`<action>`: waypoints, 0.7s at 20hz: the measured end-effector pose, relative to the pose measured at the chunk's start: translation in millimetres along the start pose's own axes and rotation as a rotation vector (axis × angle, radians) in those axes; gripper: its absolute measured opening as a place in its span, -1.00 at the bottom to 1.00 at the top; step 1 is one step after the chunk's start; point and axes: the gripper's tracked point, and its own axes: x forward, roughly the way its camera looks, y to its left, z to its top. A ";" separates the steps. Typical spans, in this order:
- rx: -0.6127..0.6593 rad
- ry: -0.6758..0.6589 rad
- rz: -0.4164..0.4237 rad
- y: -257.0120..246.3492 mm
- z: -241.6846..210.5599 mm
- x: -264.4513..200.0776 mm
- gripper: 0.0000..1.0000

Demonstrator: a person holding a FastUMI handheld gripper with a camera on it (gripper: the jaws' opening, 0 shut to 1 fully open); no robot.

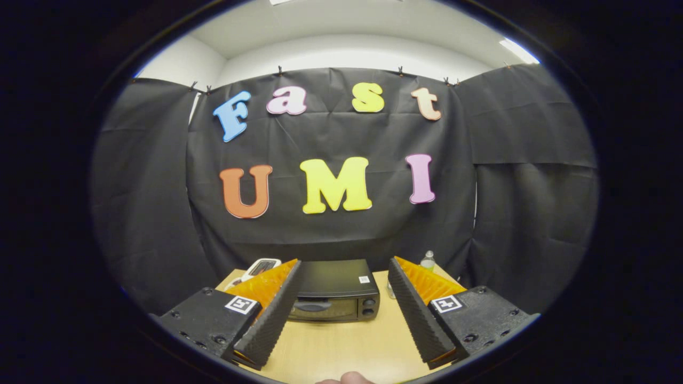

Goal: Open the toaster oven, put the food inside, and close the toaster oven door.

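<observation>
Black metal, boxy and low: one oven (335, 290) sits on the far half of the pale wooden table (347, 346), its glass door shut, two round knobs (368, 306) at its right. One gripper (341, 298) hangs spread, its ridged fingers (272, 314) gripping nothing; the oven lies beyond and between them. One clear bottle (427, 261) stands far right; one white device (259, 266) lies far left.

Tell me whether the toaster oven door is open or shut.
Shut: the toaster oven door stands flush against its front, handle up top. The gripper is open, fingers apart before it.
</observation>
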 end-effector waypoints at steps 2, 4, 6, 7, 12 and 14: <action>0.009 0.008 0.008 2.7 -3.4 4.4 1.00; 0.022 0.016 0.020 6.5 -7.3 10.3 1.00; 0.031 0.023 0.032 11.2 -13.2 18.4 1.00; 0.033 0.029 0.033 11.5 -18.5 23.7 1.00; 0.047 0.090 0.040 24.6 -62.5 65.9 1.00; 0.057 0.122 0.060 35.7 -82.2 87.5 1.00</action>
